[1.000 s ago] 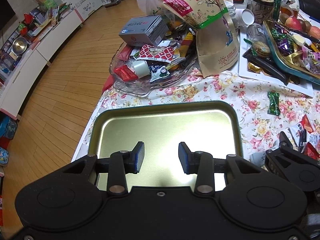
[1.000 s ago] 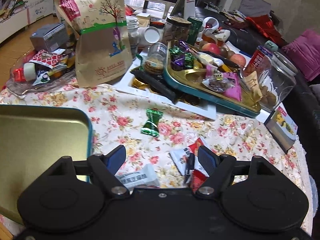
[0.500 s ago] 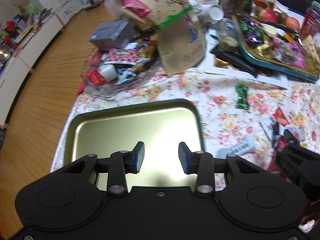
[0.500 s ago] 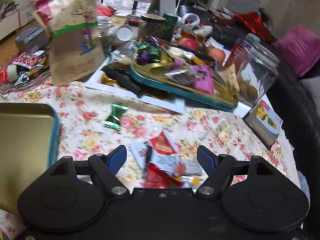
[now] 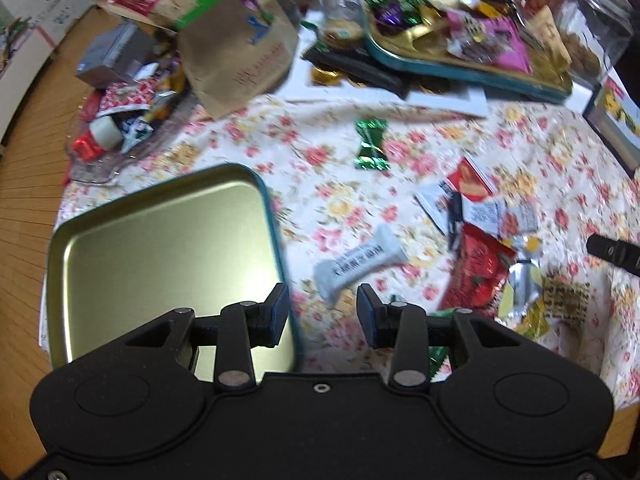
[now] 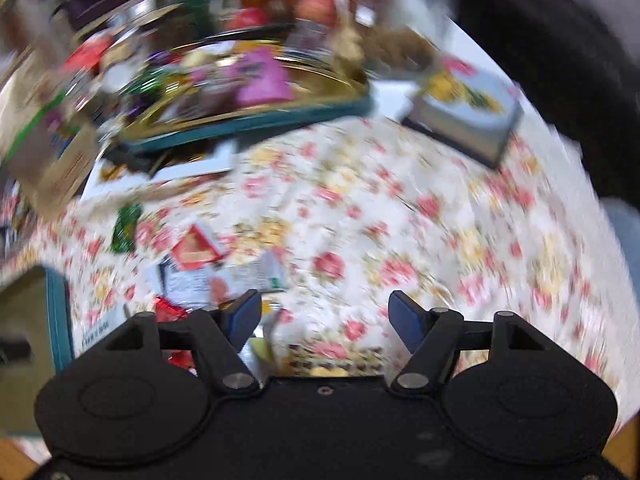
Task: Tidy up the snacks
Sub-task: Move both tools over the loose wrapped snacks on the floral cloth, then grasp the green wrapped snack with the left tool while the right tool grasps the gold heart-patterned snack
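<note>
An empty gold tray with a teal rim (image 5: 160, 248) lies at the table's near left. My left gripper (image 5: 322, 316) is open over the tray's right edge, just short of a white wrapped bar (image 5: 362, 260). Right of the bar lies a heap of loose snack packets (image 5: 476, 240), and a green candy (image 5: 372, 144) lies farther back. The right wrist view is blurred. My right gripper (image 6: 324, 316) hovers over the floral cloth beside those packets (image 6: 208, 268), its jaws closing with nothing between them. Its dark tip (image 5: 614, 252) shows at the left wrist view's right edge.
A teal tray heaped with sweets (image 5: 460, 40) stands at the back, beside a brown paper bag (image 5: 224, 32) and a glass dish of snacks (image 5: 120, 120). A clear jar (image 5: 592, 28) and a flat box (image 6: 468, 116) sit at the right. Wooden floor lies beyond the table's left edge.
Both grippers have swung to the right across the table. The left one went from over the tray's middle to its right edge. The right one's jaws have narrowed a little.
</note>
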{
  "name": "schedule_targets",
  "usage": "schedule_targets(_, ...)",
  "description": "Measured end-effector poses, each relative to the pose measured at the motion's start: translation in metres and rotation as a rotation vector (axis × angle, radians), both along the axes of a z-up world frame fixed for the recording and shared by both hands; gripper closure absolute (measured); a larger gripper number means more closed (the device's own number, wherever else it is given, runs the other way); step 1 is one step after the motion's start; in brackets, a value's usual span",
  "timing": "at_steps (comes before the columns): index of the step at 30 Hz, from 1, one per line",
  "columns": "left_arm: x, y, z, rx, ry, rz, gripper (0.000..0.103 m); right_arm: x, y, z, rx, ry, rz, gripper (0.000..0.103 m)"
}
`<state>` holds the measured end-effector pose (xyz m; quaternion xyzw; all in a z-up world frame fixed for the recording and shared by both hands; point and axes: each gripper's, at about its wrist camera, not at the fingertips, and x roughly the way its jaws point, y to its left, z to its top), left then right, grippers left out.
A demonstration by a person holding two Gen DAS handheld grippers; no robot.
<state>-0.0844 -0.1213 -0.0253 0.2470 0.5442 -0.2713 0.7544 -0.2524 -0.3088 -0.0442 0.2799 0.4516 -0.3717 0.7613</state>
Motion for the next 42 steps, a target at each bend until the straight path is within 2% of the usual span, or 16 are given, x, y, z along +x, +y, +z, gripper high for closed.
schedule_targets(4,-0.010,-0.008,-0.012,0.004,0.058,-0.043,0.055,-0.026,-0.025,-0.009,0.113,-0.035,-0.103,0.030)
schedule_targets(7,-0.017,-0.012,-0.020,0.002,0.106,-0.080,0.055,-0.036,-0.032,-0.012,0.140,-0.042,-0.133,0.030)
schedule_targets(13,-0.032,-0.018,-0.030,-0.025,0.171,-0.163,0.055,-0.042,-0.032,-0.023,0.229,-0.027,-0.121,0.030)
schedule_targets(18,-0.039,-0.023,-0.034,-0.051,0.193,-0.203,0.055,-0.038,-0.028,-0.020,0.237,-0.026,-0.107,0.029)
schedule_targets(23,-0.040,-0.029,-0.048,-0.033,0.206,-0.185,0.055,-0.036,-0.023,-0.012,0.236,-0.048,-0.088,0.029)
schedule_targets(25,-0.042,-0.030,-0.052,-0.020,0.179,-0.177,0.055,-0.036,-0.023,-0.011,0.230,-0.052,-0.080,0.029)
schedule_targets(32,-0.042,-0.032,-0.058,-0.006,0.133,-0.157,0.054,-0.039,-0.024,-0.012,0.244,-0.050,-0.085,0.029)
schedule_targets(42,-0.042,-0.037,-0.059,-0.006,0.138,-0.138,0.053,-0.039,-0.023,-0.013,0.251,-0.037,-0.084,0.029)
